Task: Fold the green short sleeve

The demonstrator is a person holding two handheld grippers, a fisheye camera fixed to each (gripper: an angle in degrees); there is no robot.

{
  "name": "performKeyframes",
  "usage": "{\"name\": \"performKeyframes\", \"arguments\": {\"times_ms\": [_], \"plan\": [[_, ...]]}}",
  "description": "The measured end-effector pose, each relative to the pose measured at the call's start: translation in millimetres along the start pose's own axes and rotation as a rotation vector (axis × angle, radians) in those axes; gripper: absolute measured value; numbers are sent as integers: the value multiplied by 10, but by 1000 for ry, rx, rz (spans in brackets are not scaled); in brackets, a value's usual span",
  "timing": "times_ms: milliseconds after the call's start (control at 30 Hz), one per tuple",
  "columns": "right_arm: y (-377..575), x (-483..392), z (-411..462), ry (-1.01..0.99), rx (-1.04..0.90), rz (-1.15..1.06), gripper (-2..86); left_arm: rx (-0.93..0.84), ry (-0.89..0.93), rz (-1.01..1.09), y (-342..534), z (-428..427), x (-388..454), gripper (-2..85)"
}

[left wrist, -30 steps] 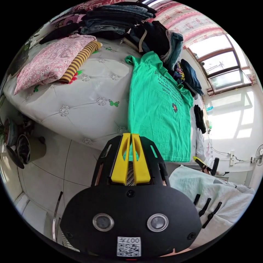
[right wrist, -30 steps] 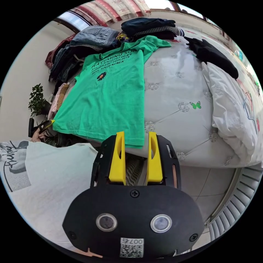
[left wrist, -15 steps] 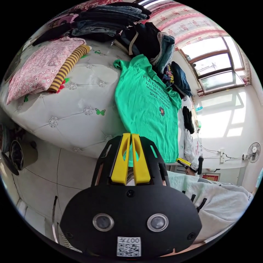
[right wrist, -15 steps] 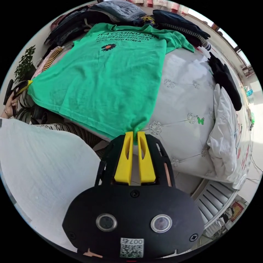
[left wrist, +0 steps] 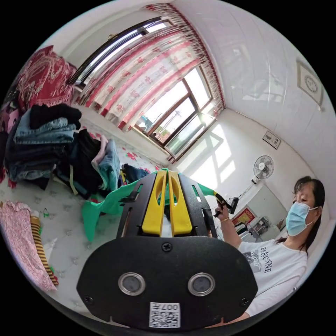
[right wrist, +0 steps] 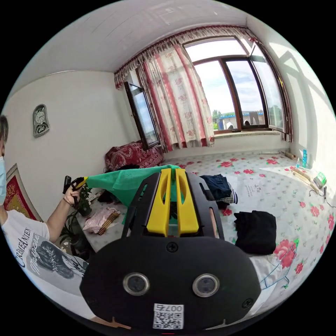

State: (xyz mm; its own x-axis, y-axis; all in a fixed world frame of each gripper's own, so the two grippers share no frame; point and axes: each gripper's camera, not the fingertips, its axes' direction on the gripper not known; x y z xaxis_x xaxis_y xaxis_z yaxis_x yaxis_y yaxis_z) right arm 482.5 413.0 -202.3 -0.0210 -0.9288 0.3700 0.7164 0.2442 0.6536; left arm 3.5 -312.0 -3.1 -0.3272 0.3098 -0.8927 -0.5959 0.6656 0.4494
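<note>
Left gripper (left wrist: 167,172) and right gripper (right wrist: 172,170): both clamped on the hem corners of the green short sleeve (right wrist: 129,182), jaws together with fabric pinched between. Change from half a second ago: shirt lay flat on the bed (left wrist: 66,224) then; now the hem is raised and stretched taut between the two hands, well above the mattress. Collar end, far side, trails down by the stacked clothes (left wrist: 42,140). Reads as start of the first fold: hem carried toward the collar.
</note>
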Motion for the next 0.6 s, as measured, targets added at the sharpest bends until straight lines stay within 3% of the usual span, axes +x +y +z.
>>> {"name": "performKeyframes", "arguments": {"times_ms": [67,200,400,467,600], "plan": [[27,-170,-368,-11,100,-54,0,30,-25,86,82,-139,244,-10],[418,-164,-618,-88,100,-27,0,35,5,92,497,-242,277,-10],[1511,-25,-201,7,-293,110,3,-192,-184,-150,1759,-27,-340,-10],[2158,59,185,22,-464,233,6,-379,-329,-366,2428,199,-805,-9],[3037,105,672,50,-667,425,15,-529,-427,-639,3194,400,-1303,-6]]}}
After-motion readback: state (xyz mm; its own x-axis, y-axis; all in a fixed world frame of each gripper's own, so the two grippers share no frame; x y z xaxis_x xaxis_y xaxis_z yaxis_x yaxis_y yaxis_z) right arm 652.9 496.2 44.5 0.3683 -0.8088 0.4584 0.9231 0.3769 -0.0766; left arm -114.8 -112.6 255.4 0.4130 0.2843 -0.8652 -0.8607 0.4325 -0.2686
